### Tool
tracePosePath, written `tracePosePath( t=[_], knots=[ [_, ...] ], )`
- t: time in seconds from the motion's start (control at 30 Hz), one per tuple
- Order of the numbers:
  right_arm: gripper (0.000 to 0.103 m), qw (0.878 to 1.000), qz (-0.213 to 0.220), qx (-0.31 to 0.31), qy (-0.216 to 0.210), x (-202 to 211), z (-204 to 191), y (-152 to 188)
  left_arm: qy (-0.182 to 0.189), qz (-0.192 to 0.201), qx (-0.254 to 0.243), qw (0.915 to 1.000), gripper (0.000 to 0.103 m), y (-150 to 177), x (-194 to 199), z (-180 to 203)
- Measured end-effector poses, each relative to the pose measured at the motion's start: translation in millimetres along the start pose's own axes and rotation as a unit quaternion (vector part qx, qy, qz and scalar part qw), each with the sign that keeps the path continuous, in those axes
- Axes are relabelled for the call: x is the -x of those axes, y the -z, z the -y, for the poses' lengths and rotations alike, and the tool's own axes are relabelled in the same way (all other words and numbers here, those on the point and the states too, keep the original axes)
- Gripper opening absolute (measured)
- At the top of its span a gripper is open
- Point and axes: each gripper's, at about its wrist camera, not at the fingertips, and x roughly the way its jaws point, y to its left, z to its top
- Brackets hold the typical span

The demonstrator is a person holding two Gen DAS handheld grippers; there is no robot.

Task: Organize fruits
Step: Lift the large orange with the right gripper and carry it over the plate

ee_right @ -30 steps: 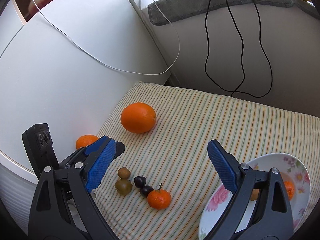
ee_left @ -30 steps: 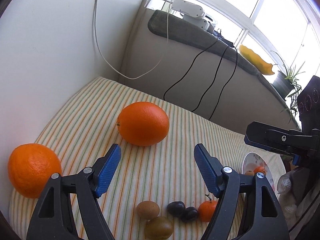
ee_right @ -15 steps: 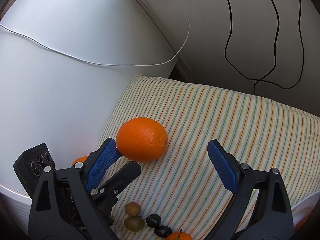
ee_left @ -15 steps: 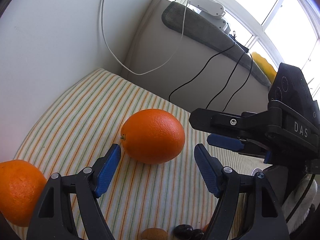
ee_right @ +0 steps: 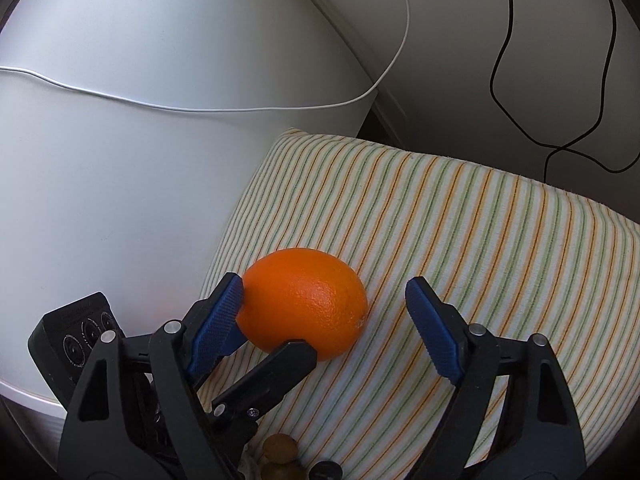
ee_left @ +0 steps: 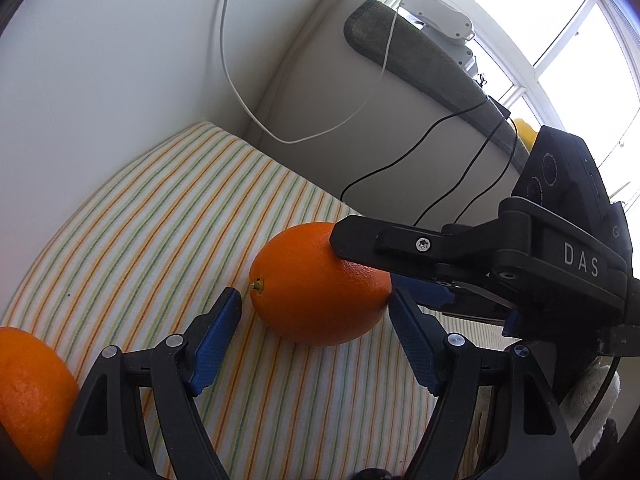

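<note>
A large orange [ee_left: 320, 284] lies on the striped cloth [ee_left: 160, 220]; it also shows in the right wrist view [ee_right: 304, 304]. My left gripper [ee_left: 316, 340] is open, its blue pads just short of the orange on either side. My right gripper [ee_right: 324, 324] is open too, reaching over the same orange from the right; its left pad sits at the orange's side. In the left wrist view the right gripper's black finger [ee_left: 400, 244] lies across the orange's top. A second orange [ee_left: 28, 392] sits at the lower left.
A white curved wall [ee_right: 140, 140] borders the cloth on the left. White and black cables [ee_left: 420, 168] hang down the grey wall behind. Small brown and dark fruits [ee_right: 280, 460] show at the bottom edge of the right wrist view.
Both grippers have moved forward onto the large orange. The right gripper has come in over it; the bowl and small fruits have dropped out of view.
</note>
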Motion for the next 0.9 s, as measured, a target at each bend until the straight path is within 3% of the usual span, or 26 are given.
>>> tracePosePath(
  t=[0.17, 0.23, 0.53, 0.9],
  knots=[
    [0.078, 1.0, -0.011, -0.002, -0.02, -9.0, -3.2, -0.2, 0.006, 0.002, 0.002, 1.0, 0.074, -1.1, 0.0, -0.8],
    [0.07, 0.999, -0.014, -0.002, -0.031, -12.8, -6.6, 0.5, 0.007, 0.003, 0.004, 1.0, 0.074, 0.0, 1.3, -1.9],
    [0.07, 1.0, -0.007, -0.001, -0.024, -6.9, -15.0, 7.2, 0.003, 0.008, -0.006, 0.9999, 0.074, 1.3, 5.2, 7.1],
    [0.07, 0.999, 0.019, 0.005, -0.028, 33.9, -15.3, 20.4, 0.016, 0.022, -0.039, 0.9989, 0.074, 7.0, 31.2, 43.0]
  ],
)
